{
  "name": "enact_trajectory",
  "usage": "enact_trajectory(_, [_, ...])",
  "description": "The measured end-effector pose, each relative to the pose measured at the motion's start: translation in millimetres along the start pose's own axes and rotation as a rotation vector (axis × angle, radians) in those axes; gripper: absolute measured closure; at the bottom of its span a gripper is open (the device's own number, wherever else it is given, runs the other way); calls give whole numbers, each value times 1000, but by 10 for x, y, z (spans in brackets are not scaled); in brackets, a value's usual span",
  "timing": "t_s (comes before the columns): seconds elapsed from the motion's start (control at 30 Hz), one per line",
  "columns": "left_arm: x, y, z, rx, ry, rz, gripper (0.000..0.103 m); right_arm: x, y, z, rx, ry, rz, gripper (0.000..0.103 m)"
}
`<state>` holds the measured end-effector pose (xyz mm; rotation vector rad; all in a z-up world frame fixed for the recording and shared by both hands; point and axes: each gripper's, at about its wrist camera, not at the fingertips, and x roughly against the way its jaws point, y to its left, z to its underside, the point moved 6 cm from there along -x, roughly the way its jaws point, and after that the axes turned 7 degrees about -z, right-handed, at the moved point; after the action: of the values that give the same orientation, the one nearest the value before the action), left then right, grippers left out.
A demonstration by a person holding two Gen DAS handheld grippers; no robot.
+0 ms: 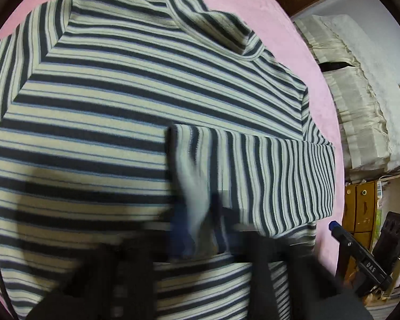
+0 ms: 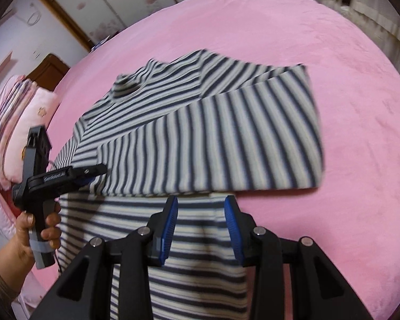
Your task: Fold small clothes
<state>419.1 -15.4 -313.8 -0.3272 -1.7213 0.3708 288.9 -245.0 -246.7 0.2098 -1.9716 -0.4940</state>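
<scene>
Right wrist view: the striped top (image 2: 189, 122) lies flat on the pink bed cover (image 2: 333, 80), collar at the far end, hem toward me. One sleeve (image 2: 213, 144) is already folded across the chest, cuff end at my left tong (image 2: 93, 173). My right tong (image 2: 201, 224) hangs just over the lower body of the top, blue pads spread wide, nothing between them.

Left wrist view: my left tong (image 1: 200, 229) is blurred, but the sleeve cuff (image 1: 189, 165) sits between its fingers, so I read it as clamped on the cuff. The far sleeve (image 1: 21, 53) looks tucked in along the side; I can't tell how neatly.

My estimate is roughly halfway: sleeves in, body not yet folded hem to collar, cuff not yet let go.

Fabric is soft fleecy knit with dark and cream stripes and a short stand-up collar (image 2: 128, 85). It's limp and drapes easily. The bed cover is plush, so the cloth should grip rather than slide.
</scene>
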Motion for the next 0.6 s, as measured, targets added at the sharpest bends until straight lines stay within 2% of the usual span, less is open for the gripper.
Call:
enact_trajectory(0.1, [8,-31,-5,9,-27,-68,99,72,-191,-57,-47,-21,27,66])
enact_trajectory(0.17, [94,-107,-17,-27,-81,-144,99,113,-298,-76,-69,-32,41,66])
enact_trajectory(0.23, [244,-188,-48,-57,-148,-188,99,158,-420,-87,-91,-41,64,66])
enact_trajectory(0.43, [855,-198,-221,-22,-329,-204,99,260,-563,-61,-99,-65,95,66])
enact_trajectory(0.53, [1044,-22,-275,29,-375,-233,99,178,-537,-24,-83,-47,103,66])
enact_trajectory(0.6, [1082,162,-257,77,-375,-257,99,82,-494,4,-70,-27,100,66])
